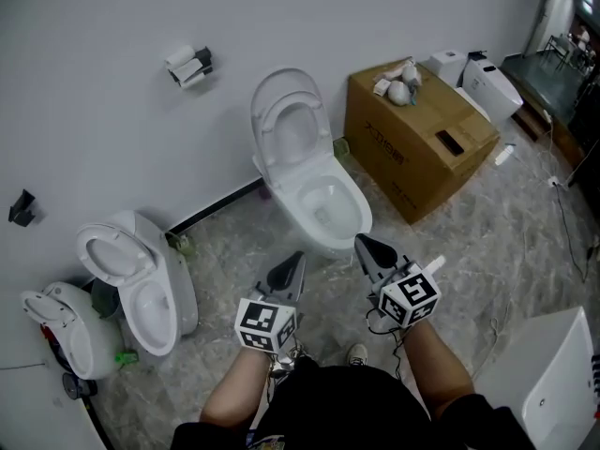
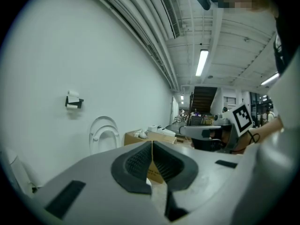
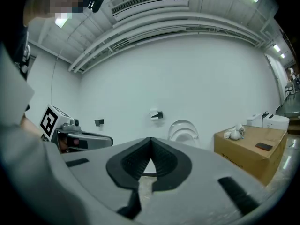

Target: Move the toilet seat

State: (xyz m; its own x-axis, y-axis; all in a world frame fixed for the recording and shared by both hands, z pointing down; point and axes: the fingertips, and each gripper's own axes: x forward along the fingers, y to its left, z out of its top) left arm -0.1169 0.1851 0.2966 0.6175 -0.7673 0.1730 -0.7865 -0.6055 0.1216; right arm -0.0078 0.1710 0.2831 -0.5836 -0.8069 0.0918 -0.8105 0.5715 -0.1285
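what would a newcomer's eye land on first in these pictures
First, the white ceramic toilet against the pale wall at the centre of the head view, its seat raised. Next, the left gripper and right gripper, both shut and empty, pointing at it from in front. A brown cardboard box sits to its right, a second white toilet to its left.

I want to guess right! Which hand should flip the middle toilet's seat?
Probably right: the right gripper sits beside the toilet bowl, farther forward than the left gripper. Both are shut, empty.

Warehouse-like showroom: loose toilets (image 1: 314, 172), cardboard box (image 1: 422, 134), bare ceiling ducts (image 3: 150, 6).
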